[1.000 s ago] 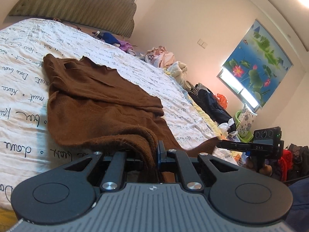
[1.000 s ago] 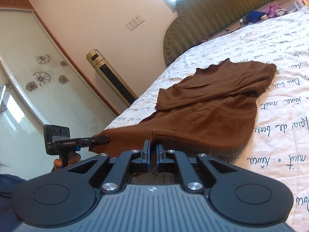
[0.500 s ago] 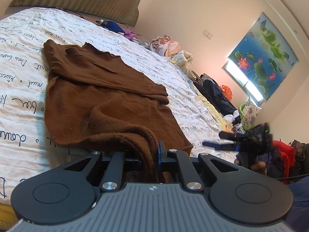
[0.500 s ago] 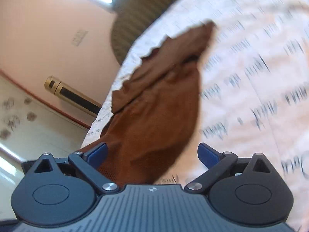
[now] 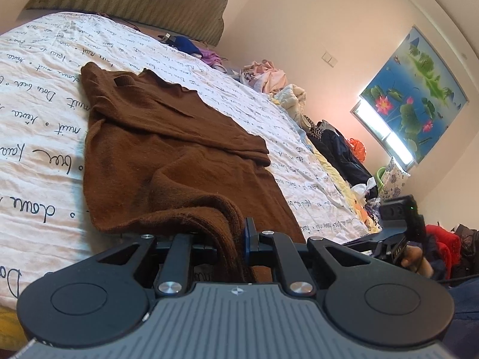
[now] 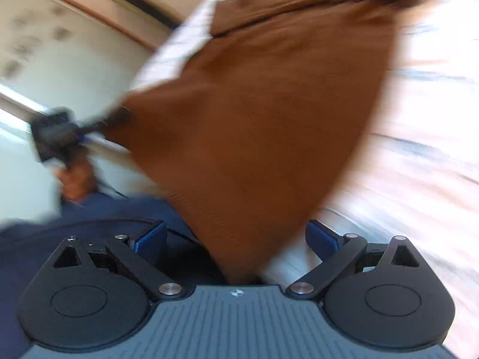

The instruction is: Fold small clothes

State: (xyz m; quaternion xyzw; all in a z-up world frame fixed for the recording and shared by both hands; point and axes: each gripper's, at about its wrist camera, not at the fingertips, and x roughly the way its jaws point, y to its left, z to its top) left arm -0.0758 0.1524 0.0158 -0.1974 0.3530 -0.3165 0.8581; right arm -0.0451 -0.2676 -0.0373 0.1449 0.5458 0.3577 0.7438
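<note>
One brown knit top (image 5: 167, 149) — soft, fuzzy weave, ribbed at the hem, partly folded over itself — lies spread on the bed sheet (image 5: 39, 137), its near corner lifted off the sheet toward the cameras.

One bed sheet: white, wrinkled cotton printed with black cursive script, under the whole top.

One headboard (image 5: 134, 0): padded, olive-green, ribbed in fine diagonal lines, at the far end of the sheet beyond the top.

Two handheld grippers, black with blue ribbed pads.
- Left gripper (image 5: 236, 239): fingers clenched on a bunched fold of the top's near corner; the cloth rises from the sheet and passes down between the pads.
- Right gripper (image 6: 236, 239): fingers spread wide, having just sprung apart; the pads (image 6: 151, 239) stand clear on either side of the top's other near corner, which hangs between them, touching neither. This view is blurred.

One hand (image 5: 416, 261) grips the right gripper's handle, to the right of the top in the left wrist view; one hand (image 6: 76, 181) under the left gripper, left of the top in the right wrist view.

One heap of mixed clothes (image 5: 272, 77) — pink, cream, navy, orange — along the sheet's far edge, right of the top.

One wall picture (image 5: 416, 89): rectangular, lotus flowers on blue, beyond the heap.
</note>
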